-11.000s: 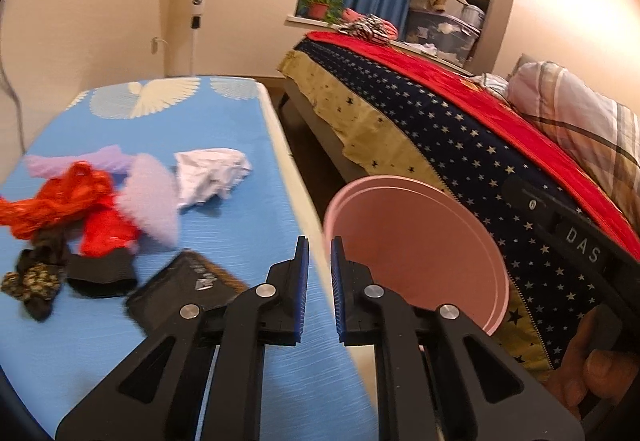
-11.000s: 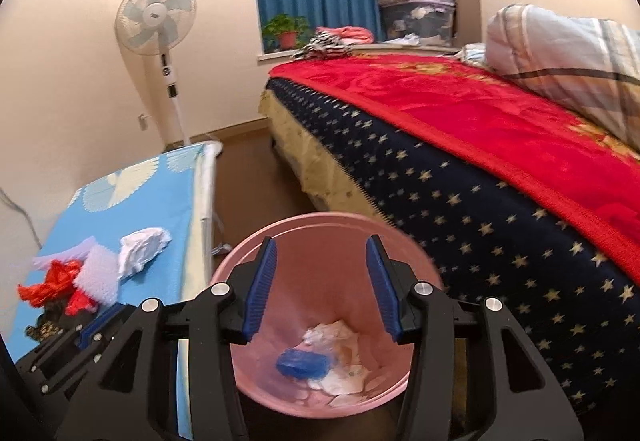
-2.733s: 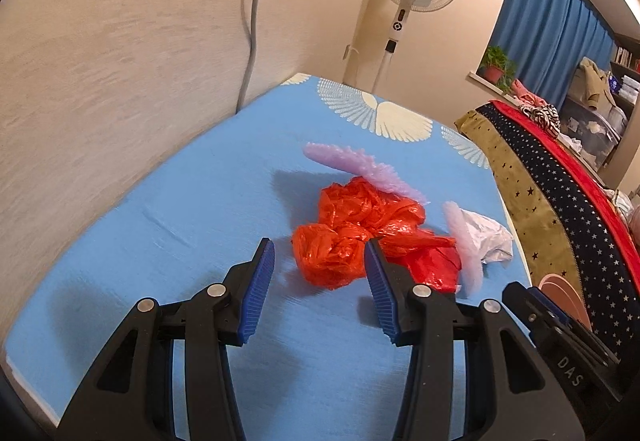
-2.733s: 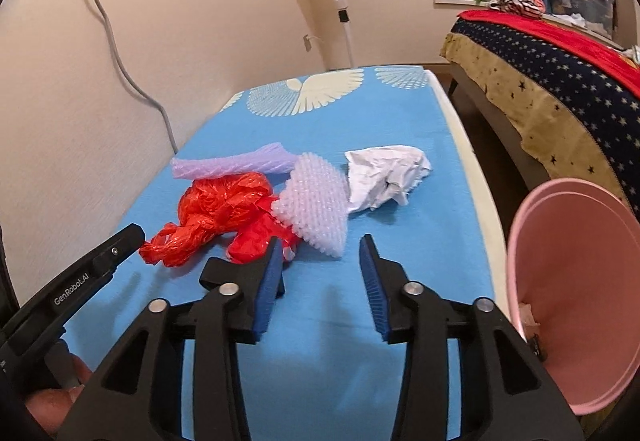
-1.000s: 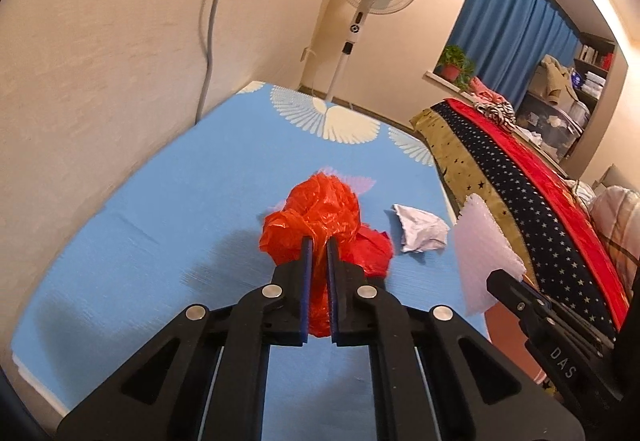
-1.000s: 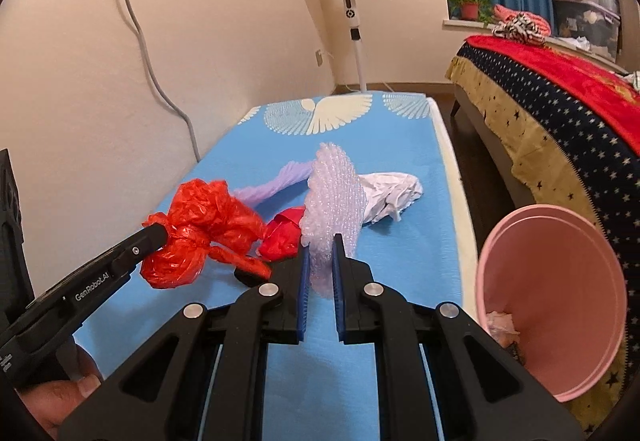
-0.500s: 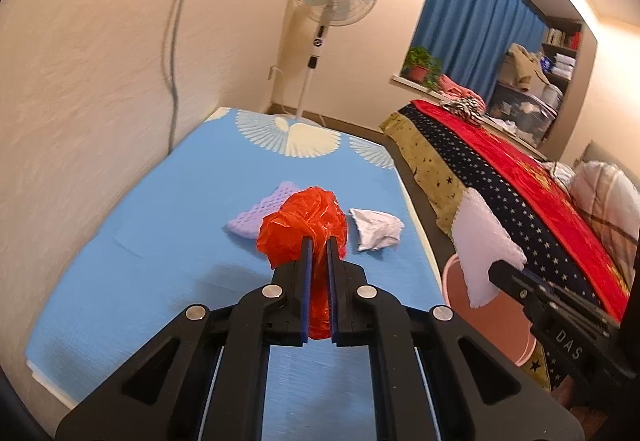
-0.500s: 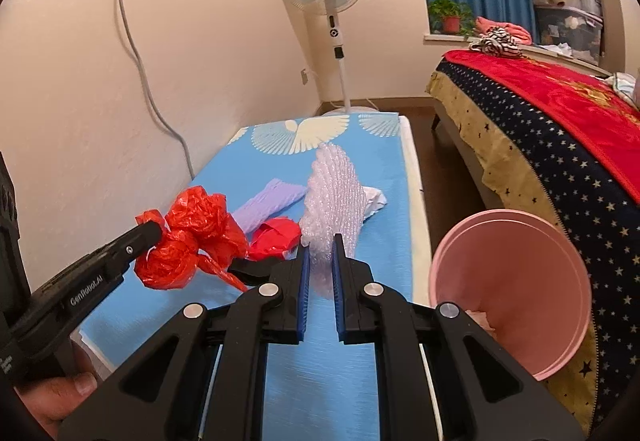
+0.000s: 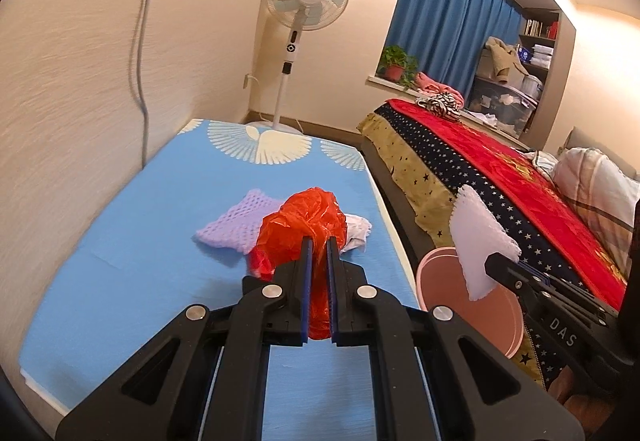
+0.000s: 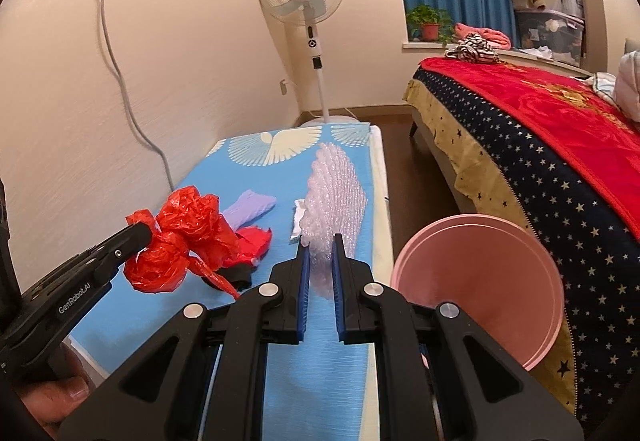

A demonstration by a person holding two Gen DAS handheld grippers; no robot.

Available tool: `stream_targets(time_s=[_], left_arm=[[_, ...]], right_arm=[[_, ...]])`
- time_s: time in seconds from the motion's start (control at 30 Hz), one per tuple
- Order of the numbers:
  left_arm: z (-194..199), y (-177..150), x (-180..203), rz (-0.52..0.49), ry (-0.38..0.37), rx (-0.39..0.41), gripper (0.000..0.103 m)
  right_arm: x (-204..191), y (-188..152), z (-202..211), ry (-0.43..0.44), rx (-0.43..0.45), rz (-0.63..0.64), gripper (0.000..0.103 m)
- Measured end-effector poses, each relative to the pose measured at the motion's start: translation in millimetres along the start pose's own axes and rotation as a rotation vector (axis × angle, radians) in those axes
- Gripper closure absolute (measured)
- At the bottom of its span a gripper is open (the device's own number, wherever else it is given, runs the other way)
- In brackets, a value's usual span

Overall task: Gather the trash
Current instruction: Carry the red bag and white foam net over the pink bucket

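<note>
My left gripper is shut on a crumpled red plastic bag and holds it above the blue mat. The same bag hangs at the left of the right wrist view. My right gripper is shut on a sheet of bubble wrap, which stands up between its pads; this bubble wrap shows at the right in the left wrist view. The pink bin stands on the floor to the right of the mat, its mouth tilted toward me. A lilac foam net, a white crumpled paper and another red scrap lie on the mat.
A standing fan is beyond the mat's far end, and a cable hangs down the wall on the left. A bed with a starred and red cover runs along the right, with a narrow strip of floor between it and the mat. A hand holds the left gripper.
Both grippers have lifted and drawn back from the mat with their loads. The red bag and the bubble wrap now hang clear of the mat, and the pink bin has come further into view.
</note>
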State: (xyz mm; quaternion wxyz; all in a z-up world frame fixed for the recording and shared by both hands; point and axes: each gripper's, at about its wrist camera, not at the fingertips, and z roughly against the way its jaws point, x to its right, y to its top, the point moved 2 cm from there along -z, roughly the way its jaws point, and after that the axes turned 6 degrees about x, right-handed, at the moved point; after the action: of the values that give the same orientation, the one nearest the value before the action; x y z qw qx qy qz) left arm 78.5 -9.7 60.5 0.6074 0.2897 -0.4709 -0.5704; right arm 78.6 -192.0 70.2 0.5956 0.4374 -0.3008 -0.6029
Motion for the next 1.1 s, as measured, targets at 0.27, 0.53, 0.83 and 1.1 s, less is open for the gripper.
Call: stream_targets(time_s=[0.27,0.53,0.83,1.1], left_arm=[[-3.6,-1.5,9.0,-0.012,-0.017,0.003,0.097],[-8.8,-2.7,16.3,-0.017,-0.031,-0.001,0.097],[-15.0,-3.2,24.6,-0.023,-0.049,-0.002,0.097],[-21.5,-5.5,35.4,-0.031,-0.071,-0.007,0.097]], right_arm=[[9.5,0.5,-0.8,-0.031,0.009,-0.011,0.092],[14.8,0.8,1.1,-0.056,0.019,-0.021,0.092],[22.0,0.7,3.7,-0.081,0.028,-0.033,0.092],[37.4,1.8,4.1,-0.115,0.032,-0.053,0.092]])
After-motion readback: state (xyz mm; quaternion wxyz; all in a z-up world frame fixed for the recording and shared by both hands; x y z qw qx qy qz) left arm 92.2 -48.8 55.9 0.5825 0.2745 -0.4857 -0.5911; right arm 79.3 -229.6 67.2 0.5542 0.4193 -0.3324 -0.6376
